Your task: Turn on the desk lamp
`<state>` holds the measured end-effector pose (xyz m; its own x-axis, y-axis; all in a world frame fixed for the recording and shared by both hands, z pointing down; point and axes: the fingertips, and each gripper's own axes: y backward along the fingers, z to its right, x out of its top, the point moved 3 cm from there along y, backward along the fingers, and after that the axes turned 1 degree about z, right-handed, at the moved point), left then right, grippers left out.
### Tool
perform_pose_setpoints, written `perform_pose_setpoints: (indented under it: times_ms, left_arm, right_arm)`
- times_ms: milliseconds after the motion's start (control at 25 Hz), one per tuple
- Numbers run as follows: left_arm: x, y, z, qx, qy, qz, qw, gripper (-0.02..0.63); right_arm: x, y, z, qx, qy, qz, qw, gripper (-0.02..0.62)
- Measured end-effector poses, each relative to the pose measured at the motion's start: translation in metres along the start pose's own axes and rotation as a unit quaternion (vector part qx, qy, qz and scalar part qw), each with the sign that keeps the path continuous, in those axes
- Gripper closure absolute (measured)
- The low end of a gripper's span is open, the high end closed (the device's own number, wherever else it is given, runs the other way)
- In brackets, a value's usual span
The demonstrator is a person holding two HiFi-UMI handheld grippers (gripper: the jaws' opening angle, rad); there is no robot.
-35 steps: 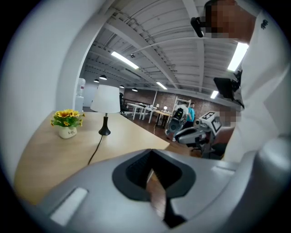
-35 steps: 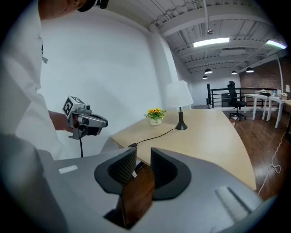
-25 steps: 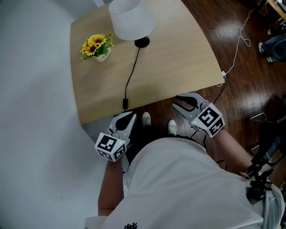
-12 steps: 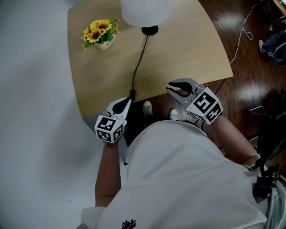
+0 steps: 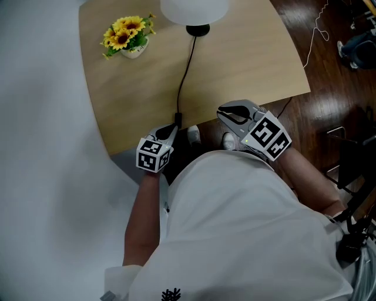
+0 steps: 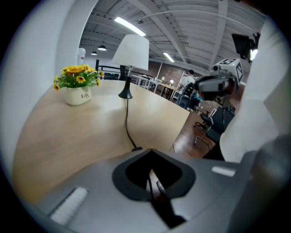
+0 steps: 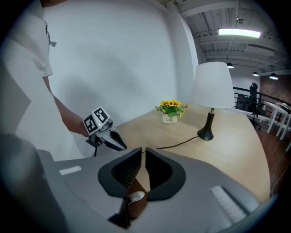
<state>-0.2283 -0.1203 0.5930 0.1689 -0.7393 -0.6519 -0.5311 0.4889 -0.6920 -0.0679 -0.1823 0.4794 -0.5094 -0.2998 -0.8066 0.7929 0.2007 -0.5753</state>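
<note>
Head view: your left gripper (image 5: 168,133), jaws together, has moved up to the bench (image 5: 117,88) edge, beside what looks like the cord's switch (image 5: 177,121). The desk lamp (image 5: 194,9) sits top centre.

Left gripper view: the lamp (image 6: 131,52) now looms larger, upper centre.

Right gripper view: your right gripper (image 7: 140,159) is slightly apart and empty. I judge 1 switch press is close.

One table (image 5: 247,59) stood there, carrying one desk lamp (image 5: 194,9) at its far edge, one pot of yellow flowers (image 5: 126,36) to the lamp's left and one black cord (image 5: 185,70). At the near edge were two grippers, the left gripper (image 5: 171,130) and the right gripper (image 5: 224,114), each bearing one marker cube (image 5: 154,156). Two white shoes (image 5: 192,134) showed by them.
</note>
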Motion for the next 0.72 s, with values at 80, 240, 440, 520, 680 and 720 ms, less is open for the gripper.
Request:
perform_pose_setpoints:
  times_ms: [80, 240, 440, 520, 680, 720]
  left_arm:
    - [-0.003, -0.007, -0.003, -0.007, -0.001, -0.01, 0.9999, 0.588]
    - [-0.007, -0.018, -0.008, -0.014, -0.014, -0.031, 0.9993, 0.588]
    - [-0.008, -0.025, -0.006, -0.026, -0.029, -0.051, 0.9979, 0.588]
    - [-0.01, -0.029, -0.007, -0.028, -0.032, -0.058, 0.9974, 0.588]
    - [-0.014, -0.035, -0.011, -0.031, -0.035, -0.078, 0.9959, 0.588]
    - [-0.014, -0.036, -0.011, -0.031, -0.036, -0.081, 0.9956, 0.588]
  right_arm:
    - [-0.003, -0.002, -0.001, -0.003, -0.005, -0.007, 1.0, 0.568]
    - [-0.004, -0.006, -0.002, -0.007, -0.017, -0.011, 1.0, 0.571]
    - [-0.004, -0.005, -0.001, -0.014, -0.029, -0.011, 0.999, 0.571]
    - [-0.004, -0.005, -0.001, -0.016, -0.037, -0.011, 0.999, 0.571]
    - [-0.012, -0.004, 0.006, -0.023, -0.046, -0.017, 0.999, 0.571]
    - [-0.014, -0.003, 0.007, -0.025, -0.048, -0.018, 0.998, 0.571]
